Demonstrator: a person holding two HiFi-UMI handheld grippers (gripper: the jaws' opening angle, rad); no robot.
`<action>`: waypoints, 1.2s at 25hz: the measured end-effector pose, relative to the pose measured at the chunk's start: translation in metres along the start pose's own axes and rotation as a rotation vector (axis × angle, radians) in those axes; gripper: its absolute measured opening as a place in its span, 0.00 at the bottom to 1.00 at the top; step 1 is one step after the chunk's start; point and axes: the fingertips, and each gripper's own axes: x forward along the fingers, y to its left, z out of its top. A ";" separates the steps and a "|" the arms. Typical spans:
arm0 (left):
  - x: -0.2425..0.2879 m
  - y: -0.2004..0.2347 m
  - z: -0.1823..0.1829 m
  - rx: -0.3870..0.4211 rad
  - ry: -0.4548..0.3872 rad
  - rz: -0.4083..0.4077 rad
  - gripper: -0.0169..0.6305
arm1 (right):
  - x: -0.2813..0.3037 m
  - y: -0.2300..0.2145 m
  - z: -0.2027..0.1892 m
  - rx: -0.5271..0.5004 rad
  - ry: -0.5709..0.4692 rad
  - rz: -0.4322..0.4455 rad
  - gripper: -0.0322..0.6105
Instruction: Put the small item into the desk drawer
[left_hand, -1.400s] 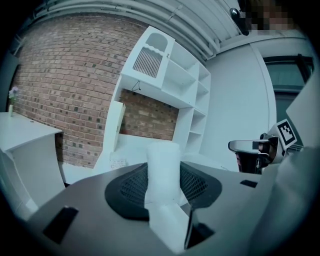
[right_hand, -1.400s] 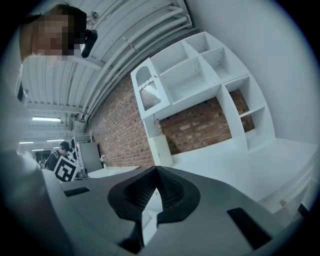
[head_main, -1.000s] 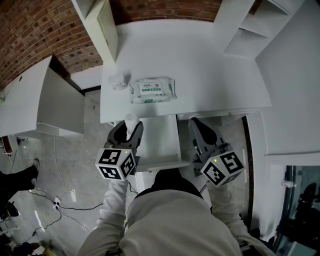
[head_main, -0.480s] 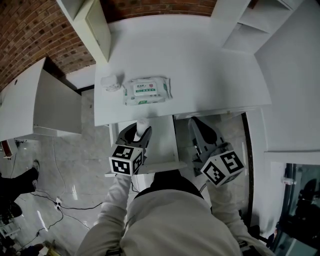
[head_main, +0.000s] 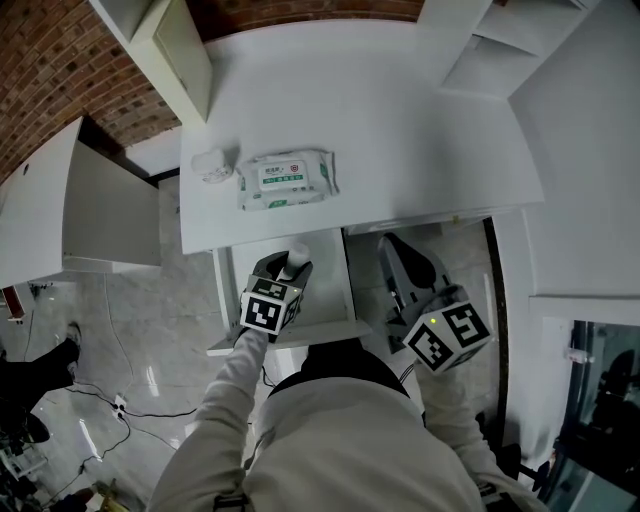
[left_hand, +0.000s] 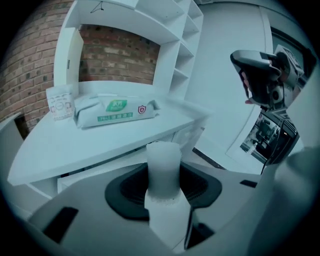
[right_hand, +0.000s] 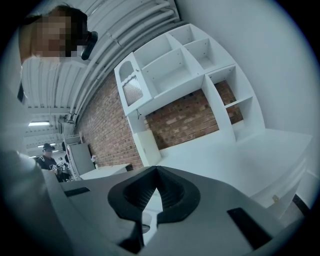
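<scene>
Left gripper (left_hand: 163, 192) pinches the small white bottle (left_hand: 163, 162) upright in its jaws, over the open desk drawer (head_main: 332, 290). Right gripper (right_hand: 156, 200) pressed together, empty. Risk: released tilted, the bottle may topple and roll, or strike the drawer's wall. Drawer floor beneath the gripper hidden; bottle's base unseen

Seen from above, a desk (head_main: 420, 120) spans the middle. On its left part lies a pack of wipes (head_main: 286, 180), with a smaller packet (head_main: 212, 164) just beside it on the left. An open drawer (head_main: 330, 290) juts out below the desk's near edge (left of centre). The left gripper (head_main: 288, 268) is over the drawer, a small bottle (head_main: 297, 258) between its jaws. The right gripper (head_main: 400, 255) is to the drawer's right. Shelves (head_main: 485, 50) stand at the desk's back right.
</scene>
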 end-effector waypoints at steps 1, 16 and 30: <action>0.006 0.001 -0.005 0.013 0.025 -0.003 0.32 | 0.001 0.000 -0.001 0.000 0.003 0.000 0.09; 0.087 0.015 -0.106 0.111 0.380 -0.028 0.32 | 0.008 -0.016 -0.007 0.002 0.051 -0.025 0.09; 0.109 0.025 -0.157 0.109 0.528 -0.016 0.32 | 0.012 -0.026 -0.018 0.013 0.089 -0.044 0.09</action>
